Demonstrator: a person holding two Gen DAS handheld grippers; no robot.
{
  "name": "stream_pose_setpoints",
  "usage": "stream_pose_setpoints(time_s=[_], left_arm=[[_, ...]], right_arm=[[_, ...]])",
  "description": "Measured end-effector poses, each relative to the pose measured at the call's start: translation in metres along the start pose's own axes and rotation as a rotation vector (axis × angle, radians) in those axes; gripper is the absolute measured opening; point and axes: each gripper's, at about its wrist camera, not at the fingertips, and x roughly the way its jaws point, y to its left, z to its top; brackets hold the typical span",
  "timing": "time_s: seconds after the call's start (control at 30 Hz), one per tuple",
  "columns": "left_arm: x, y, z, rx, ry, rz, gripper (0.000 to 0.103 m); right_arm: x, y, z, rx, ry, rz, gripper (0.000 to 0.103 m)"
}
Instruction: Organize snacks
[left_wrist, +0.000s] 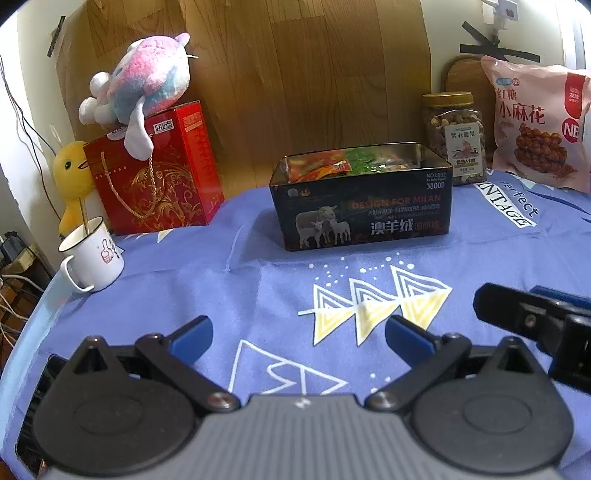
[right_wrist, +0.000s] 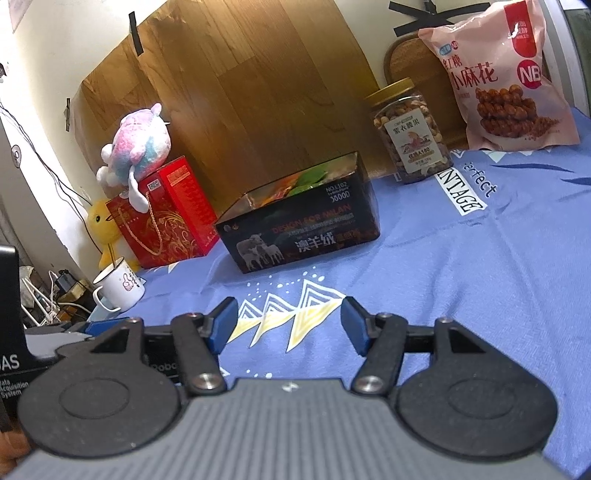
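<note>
on blue cloth (left_wrist: 221, 288), snack-filled tin (left_wrist: 364, 218)

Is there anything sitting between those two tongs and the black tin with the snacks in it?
Nothing visible. Only bare blue tablecloth lies between the left tongs, the right tongs and the black tin. The nut jar, pink snack bag and mug stand off to the sides.
</note>
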Motion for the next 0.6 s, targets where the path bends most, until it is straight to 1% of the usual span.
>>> stream_pose_setpoints(time_s=[0.6], left_arm=[[-0.0049, 0.0005, 0.0004, 0.021, -0.022, 0.012, 0.103]], right_arm=[[-0.0024, 0.0004, -0.0009, 0.007, -0.007, -0.006, 0.065]])
